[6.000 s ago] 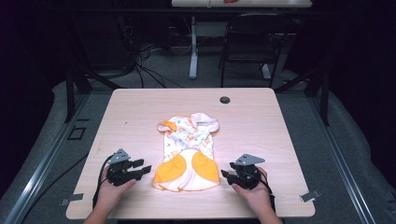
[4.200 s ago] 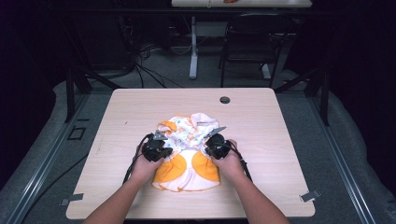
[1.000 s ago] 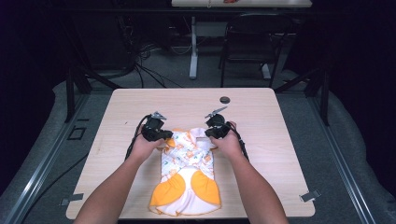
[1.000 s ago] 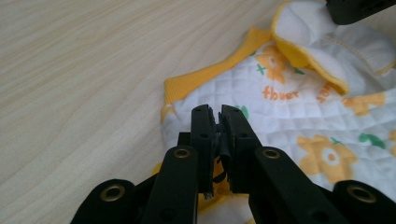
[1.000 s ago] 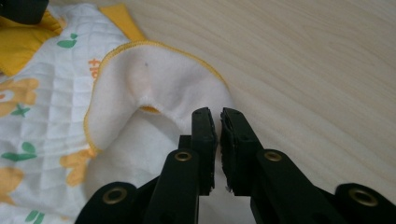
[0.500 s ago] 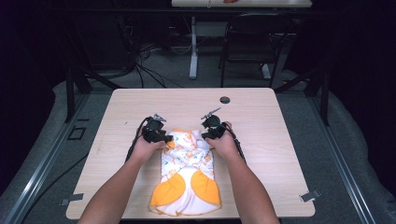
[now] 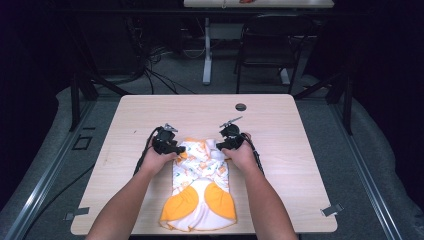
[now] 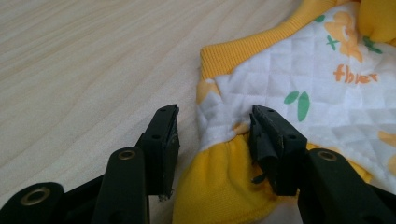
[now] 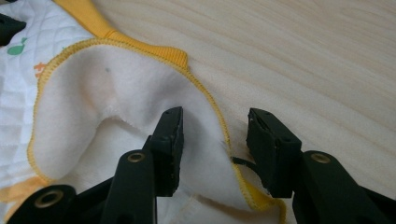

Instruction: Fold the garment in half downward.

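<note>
Now both grippers, left (image 8: 212, 140) & right (image 9: 215, 144), are held spread over the baby garment's (image 7: 200, 192) top corners on the table (image 7: 300, 130)

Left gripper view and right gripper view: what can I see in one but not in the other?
The left gripper view shows the quilted outside of the garment, with orange flower prints, green leaves, orange lettering and a ribbed yellow cuff. The right gripper view shows its fleecy white inside, folded back, edged with yellow stitching. Both show open black jaws straddling a garment edge: left gripper, right gripper, on the wooden table.
</note>
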A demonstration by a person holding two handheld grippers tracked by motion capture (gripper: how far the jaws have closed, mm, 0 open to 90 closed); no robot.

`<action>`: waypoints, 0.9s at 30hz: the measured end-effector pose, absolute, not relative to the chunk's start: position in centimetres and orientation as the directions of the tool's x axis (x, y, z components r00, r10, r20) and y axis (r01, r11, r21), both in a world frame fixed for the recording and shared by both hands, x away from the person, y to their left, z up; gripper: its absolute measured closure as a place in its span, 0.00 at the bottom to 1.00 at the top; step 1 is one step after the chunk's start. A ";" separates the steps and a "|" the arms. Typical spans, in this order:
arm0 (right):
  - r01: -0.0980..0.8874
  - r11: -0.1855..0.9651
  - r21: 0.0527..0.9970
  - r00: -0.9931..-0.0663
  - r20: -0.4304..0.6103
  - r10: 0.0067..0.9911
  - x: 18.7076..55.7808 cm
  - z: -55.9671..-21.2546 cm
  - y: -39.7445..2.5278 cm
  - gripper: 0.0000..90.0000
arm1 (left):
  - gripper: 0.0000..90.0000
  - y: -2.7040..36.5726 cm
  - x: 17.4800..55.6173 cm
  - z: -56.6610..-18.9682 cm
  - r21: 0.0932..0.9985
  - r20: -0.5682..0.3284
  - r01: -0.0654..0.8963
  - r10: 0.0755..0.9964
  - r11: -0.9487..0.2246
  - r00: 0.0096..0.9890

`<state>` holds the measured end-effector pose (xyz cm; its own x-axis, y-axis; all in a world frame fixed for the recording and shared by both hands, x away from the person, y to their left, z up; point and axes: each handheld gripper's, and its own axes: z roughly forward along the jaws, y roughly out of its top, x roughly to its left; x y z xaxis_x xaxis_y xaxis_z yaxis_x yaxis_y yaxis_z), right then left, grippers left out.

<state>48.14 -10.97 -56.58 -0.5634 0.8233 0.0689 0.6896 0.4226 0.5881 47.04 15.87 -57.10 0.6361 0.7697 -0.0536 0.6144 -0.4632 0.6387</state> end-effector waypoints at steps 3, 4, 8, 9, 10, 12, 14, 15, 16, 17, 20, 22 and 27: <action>0.690 0.416 0.592 -0.566 0.083 0.820 48.0 -56.6 -10.8 0.70 | 0.68 15.9 46.9 -57.1 0.641 -0.073 0.613 0.759 -0.461 0.648; 0.690 0.421 0.588 -0.571 0.086 0.816 48.0 -56.6 -10.8 0.73 | 0.70 16.0 46.9 -57.0 0.640 -0.078 0.613 0.754 -0.463 0.652; 0.696 0.416 0.585 -0.584 0.124 0.802 47.9 -56.6 -10.7 0.85 | 0.81 16.2 46.8 -57.1 0.642 -0.097 0.618 0.751 -0.454 0.653; 0.701 0.418 0.578 -0.587 0.135 0.798 47.9 -56.5 -10.8 0.88 | 0.85 16.2 46.8 -57.1 0.639 -0.109 0.624 0.751 -0.449 0.652; 0.705 0.414 0.575 -0.590 0.152 0.793 47.9 -56.6 -10.8 0.90 | 0.88 16.2 46.8 -57.1 0.640 -0.118 0.628 0.751 -0.443 0.650; 0.707 0.416 0.572 -0.596 0.166 0.785 47.9 -56.6 -10.9 0.92 | 0.91 16.2 46.8 -57.1 0.640 -0.127 0.631 0.749 -0.439 0.650; 0.708 0.423 0.566 -0.604 0.175 0.777 47.9 -56.5 -10.9 0.94 | 0.92 16.1 46.8 -57.1 0.641 -0.125 0.627 0.746 -0.443 0.654; 0.702 0.433 0.565 -0.611 0.164 0.775 47.8 -56.5 -10.8 0.95 | 0.92 16.1 46.8 -57.1 0.637 -0.119 0.628 0.747 -0.447 0.654; 0.699 0.433 0.569 -0.609 0.157 0.777 47.7 -56.5 -10.7 0.96 | 0.93 16.0 46.8 -57.1 0.637 -0.116 0.627 0.748 -0.449 0.654; 0.691 0.447 0.568 -0.618 0.144 0.773 47.7 -56.5 -10.6 0.96 | 0.93 16.0 46.8 -57.0 0.633 -0.114 0.627 0.746 -0.454 0.656; 0.683 0.456 0.570 -0.620 0.123 0.775 47.6 -56.4 -10.3 0.97 | 0.93 15.8 46.8 -56.9 0.628 -0.104 0.628 0.749 -0.460 0.654; 0.680 0.473 0.560 -0.625 0.107 0.773 47.5 -56.2 -10.2 0.97 | 0.93 15.7 46.7 -56.8 0.620 -0.105 0.634 0.751 -0.463 0.652; 0.661 0.495 0.565 -0.641 0.081 0.764 47.4 -55.9 -10.0 0.97 | 0.93 15.8 46.9 -56.4 0.618 -0.120 0.638 0.748 -0.458 0.653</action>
<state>47.39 -10.03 -55.89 -0.6407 0.7635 0.0811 0.6608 0.4945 0.5647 46.89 15.81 -56.35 0.6531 0.7478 -0.1199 0.6383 -0.4583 0.6185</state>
